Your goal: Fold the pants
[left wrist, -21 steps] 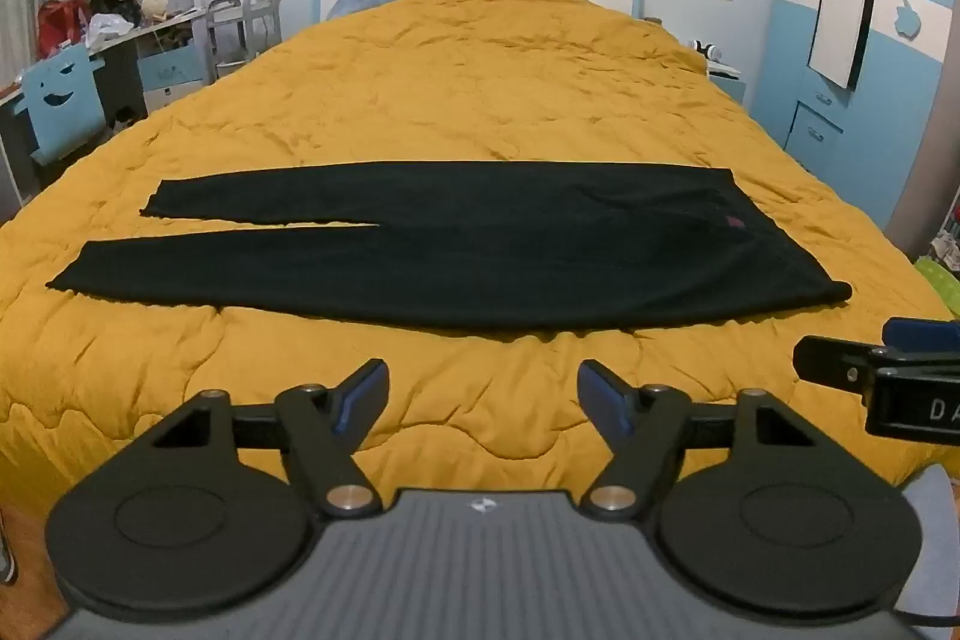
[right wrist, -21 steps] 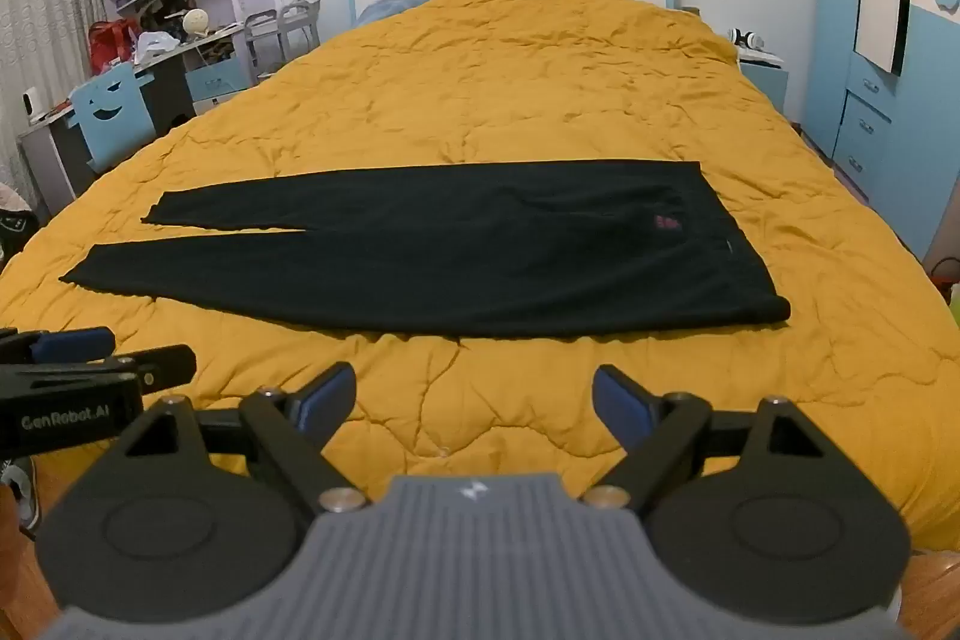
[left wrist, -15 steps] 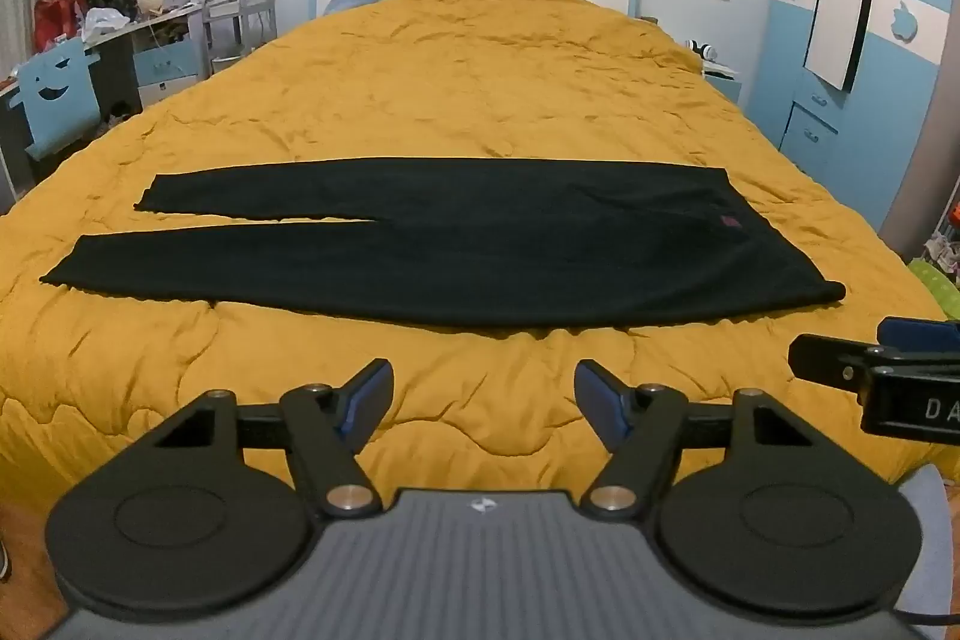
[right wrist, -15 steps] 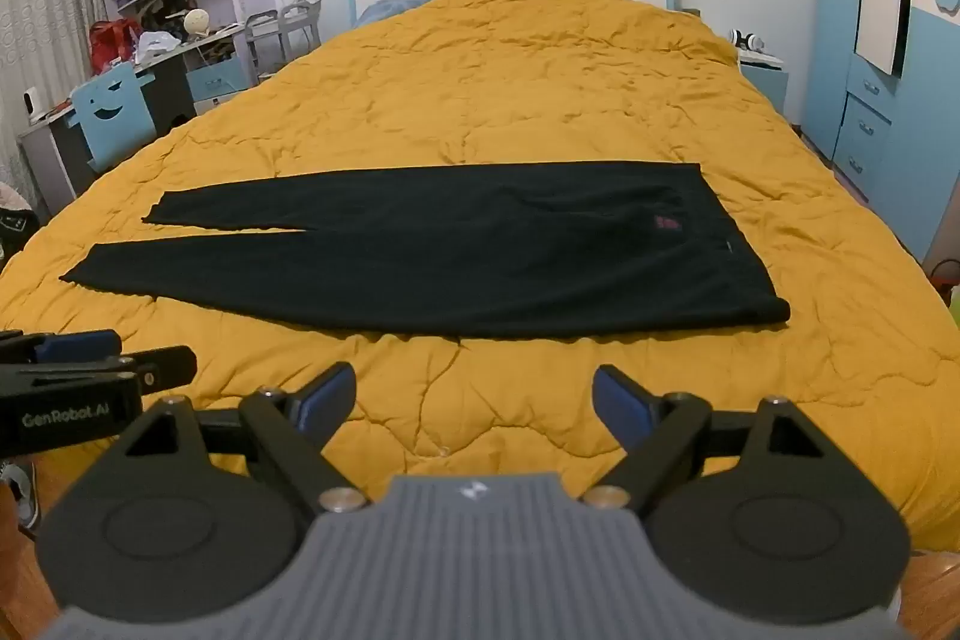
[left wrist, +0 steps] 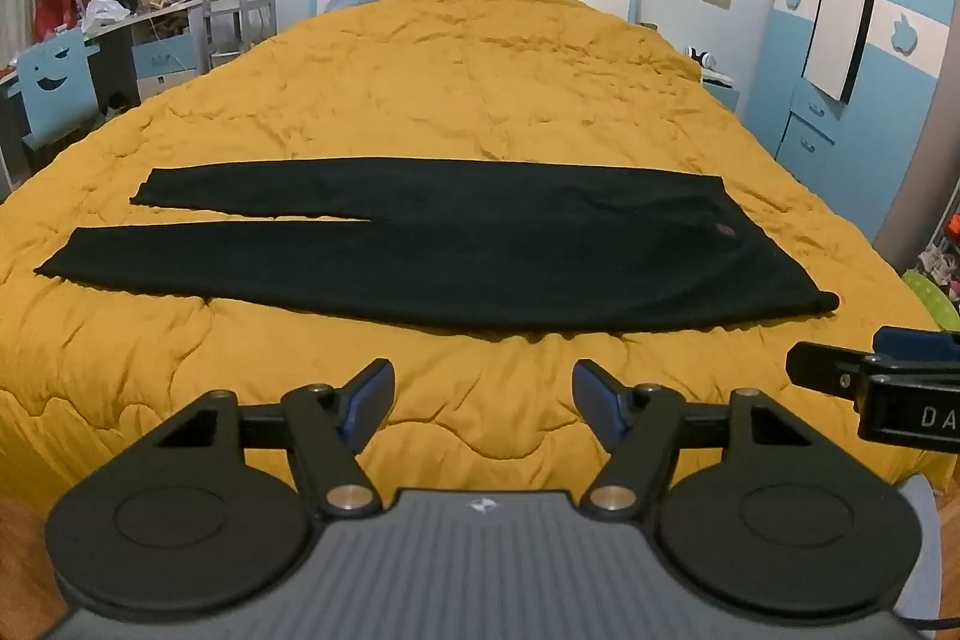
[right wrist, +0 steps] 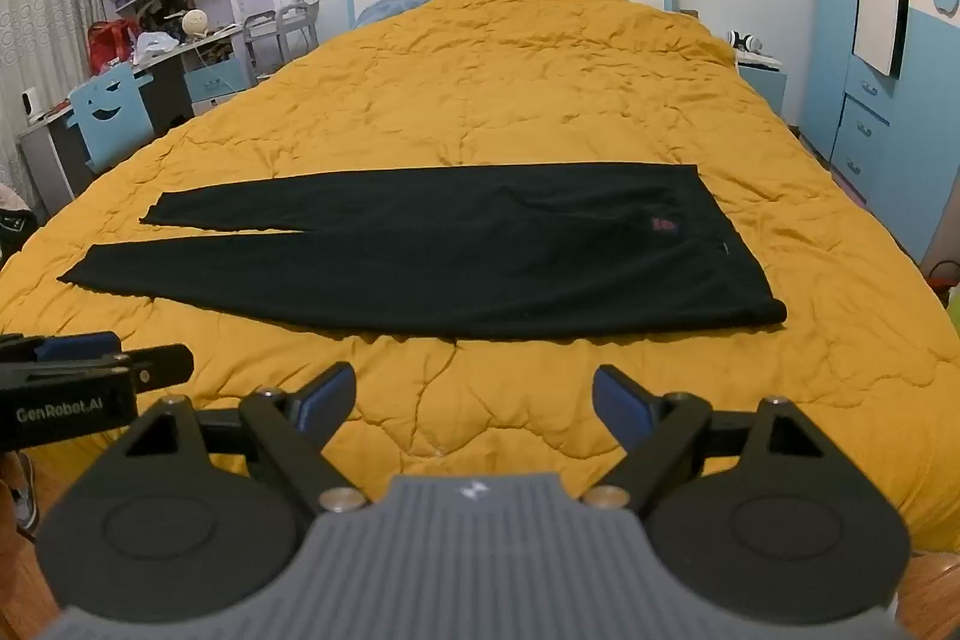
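1. Clearly, in the left wrist view, the black pants (left wrist: 432,244) lie flat across the yellow quilt (left wrist: 480,88) on the bed, legs to the left, waistband to the right.
2. Left tongs (left wrist: 483,394) hang spread wide before the near quilt edge, gripping nothing; the right tongs' tip shows at the right edge.
3. Right wrist view: right tongs (right wrist: 474,397) gape fully, empty, short of the pants (right wrist: 444,250).
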